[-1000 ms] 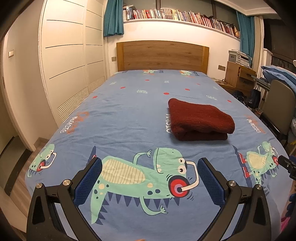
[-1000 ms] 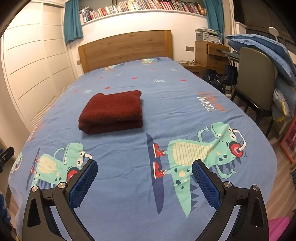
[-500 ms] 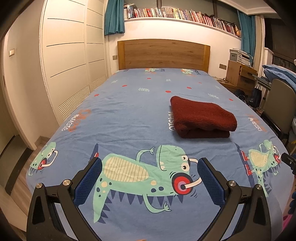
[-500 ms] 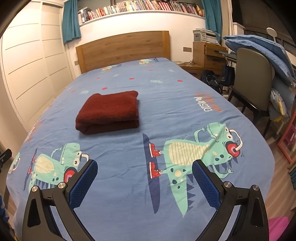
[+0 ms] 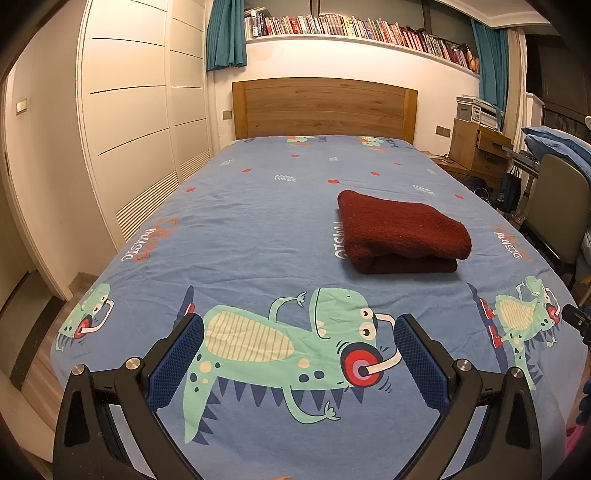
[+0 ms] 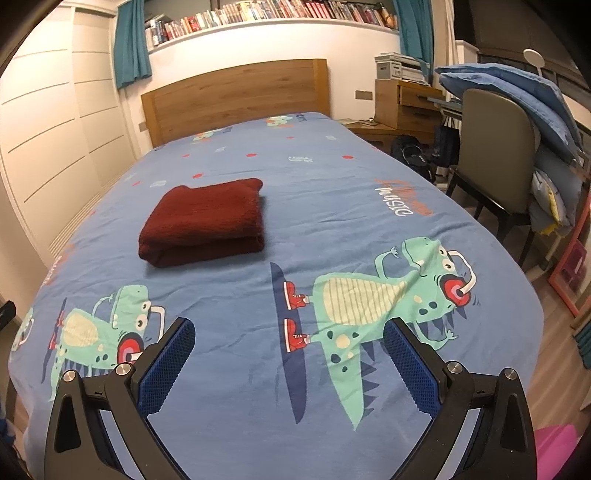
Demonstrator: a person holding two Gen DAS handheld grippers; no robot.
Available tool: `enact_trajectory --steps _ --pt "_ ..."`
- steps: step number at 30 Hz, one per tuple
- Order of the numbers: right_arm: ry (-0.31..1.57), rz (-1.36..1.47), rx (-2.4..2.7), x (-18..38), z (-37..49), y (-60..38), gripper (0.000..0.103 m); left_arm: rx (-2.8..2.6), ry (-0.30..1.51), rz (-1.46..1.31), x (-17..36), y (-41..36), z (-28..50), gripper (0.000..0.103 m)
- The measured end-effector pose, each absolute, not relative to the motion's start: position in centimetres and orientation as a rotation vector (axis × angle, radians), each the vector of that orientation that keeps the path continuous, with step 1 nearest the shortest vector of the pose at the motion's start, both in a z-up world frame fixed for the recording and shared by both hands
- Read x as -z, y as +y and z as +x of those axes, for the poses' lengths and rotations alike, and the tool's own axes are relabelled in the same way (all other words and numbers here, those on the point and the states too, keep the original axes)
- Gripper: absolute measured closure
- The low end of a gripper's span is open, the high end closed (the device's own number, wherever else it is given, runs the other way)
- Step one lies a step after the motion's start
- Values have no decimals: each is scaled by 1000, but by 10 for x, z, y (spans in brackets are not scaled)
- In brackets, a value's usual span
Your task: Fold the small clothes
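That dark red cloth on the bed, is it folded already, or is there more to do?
It looks done: the dark red cloth lies in a neat folded stack on the bedsheet. Nothing is in hand: the left claw and right claw are both open and empty. No other unfolded clothes show.

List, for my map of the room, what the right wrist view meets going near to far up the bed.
Hand-held gripper, dinosaur print, folded red garment, headboard, bookshelf.
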State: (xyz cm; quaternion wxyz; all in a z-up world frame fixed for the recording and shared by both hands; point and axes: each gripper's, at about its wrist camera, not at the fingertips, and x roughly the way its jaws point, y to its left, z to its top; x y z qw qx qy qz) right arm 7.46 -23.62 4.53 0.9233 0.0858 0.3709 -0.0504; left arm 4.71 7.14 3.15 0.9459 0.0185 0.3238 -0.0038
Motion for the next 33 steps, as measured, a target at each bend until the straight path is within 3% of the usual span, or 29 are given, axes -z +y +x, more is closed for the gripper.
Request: enact_trajectory --steps 33 --pt "768 170 136 -41 69 -243 1 27 667 26 -30 64 47 2"
